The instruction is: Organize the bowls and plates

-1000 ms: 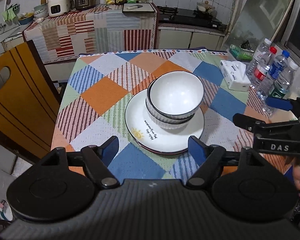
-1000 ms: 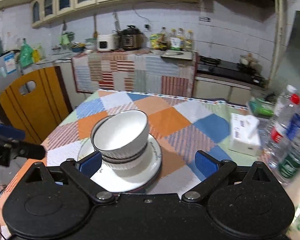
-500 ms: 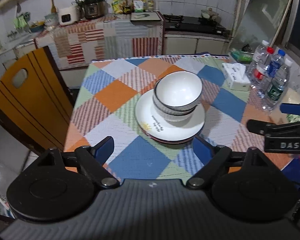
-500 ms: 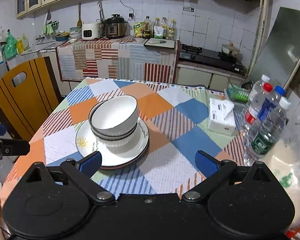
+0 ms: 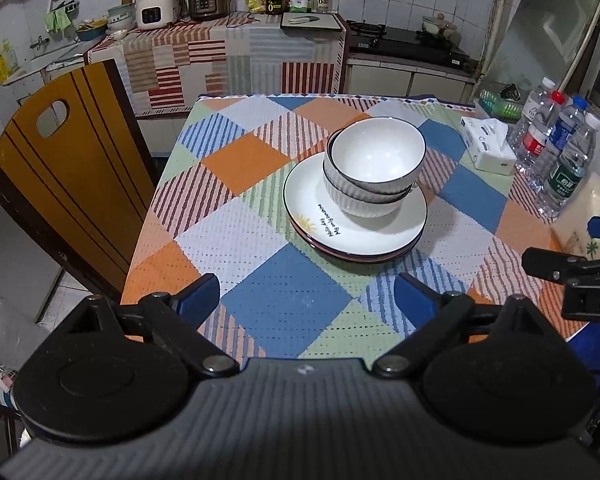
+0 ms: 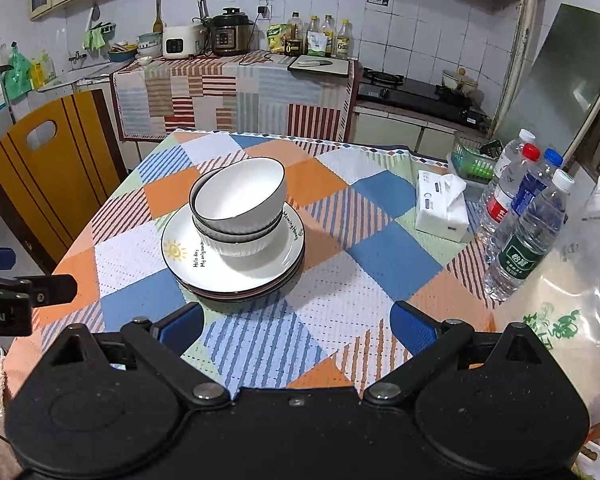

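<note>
White ribbed bowls (image 5: 374, 168) with dark rims sit nested on a stack of plates (image 5: 320, 216), the top one white with a sun drawing, in the middle of the checked tablecloth. The same bowls (image 6: 240, 208) and plates (image 6: 188, 256) show in the right wrist view. My left gripper (image 5: 306, 300) is open and empty, near the table's front edge, well short of the stack. My right gripper (image 6: 296, 324) is open and empty, also back at the front edge. Each gripper shows at the edge of the other's view.
A tissue box (image 6: 440, 208) and several water bottles (image 6: 524, 220) stand at the table's right side, with a green basket (image 6: 474, 162) behind. A wooden chair (image 5: 60, 160) stands at the left. A kitchen counter with appliances runs along the back wall.
Both grippers have pulled back and up from the stack toward the table's front edge. The bowls and plates have not moved.
</note>
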Demonstrator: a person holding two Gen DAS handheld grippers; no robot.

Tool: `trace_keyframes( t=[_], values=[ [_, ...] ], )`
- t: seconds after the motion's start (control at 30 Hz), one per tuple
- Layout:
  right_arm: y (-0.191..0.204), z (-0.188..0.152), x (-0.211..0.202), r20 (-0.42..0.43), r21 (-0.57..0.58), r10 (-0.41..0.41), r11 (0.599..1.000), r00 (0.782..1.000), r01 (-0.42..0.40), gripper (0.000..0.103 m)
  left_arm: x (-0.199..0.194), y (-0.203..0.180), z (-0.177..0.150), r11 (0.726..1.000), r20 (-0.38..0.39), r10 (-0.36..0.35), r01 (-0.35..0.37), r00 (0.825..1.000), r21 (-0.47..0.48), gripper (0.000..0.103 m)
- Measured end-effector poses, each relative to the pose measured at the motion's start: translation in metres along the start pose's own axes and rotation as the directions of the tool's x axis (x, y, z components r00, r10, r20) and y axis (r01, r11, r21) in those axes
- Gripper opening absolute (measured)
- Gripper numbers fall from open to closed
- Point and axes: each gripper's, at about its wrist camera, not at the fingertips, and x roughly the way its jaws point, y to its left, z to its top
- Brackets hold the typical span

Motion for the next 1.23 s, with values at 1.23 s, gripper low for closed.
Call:
trace_keyframes(
  t=[1.23],
  values=[
    [-0.0020, -0.0096, 0.0047, -0.037, 0.050, -0.012, 0.999, 0.999, 0.014, 0.101, -0.0065, -0.0045, -0.0082, 0.998, 0.004, 0.065, -0.065, 0.998, -0.017, 0.098]
  ],
)
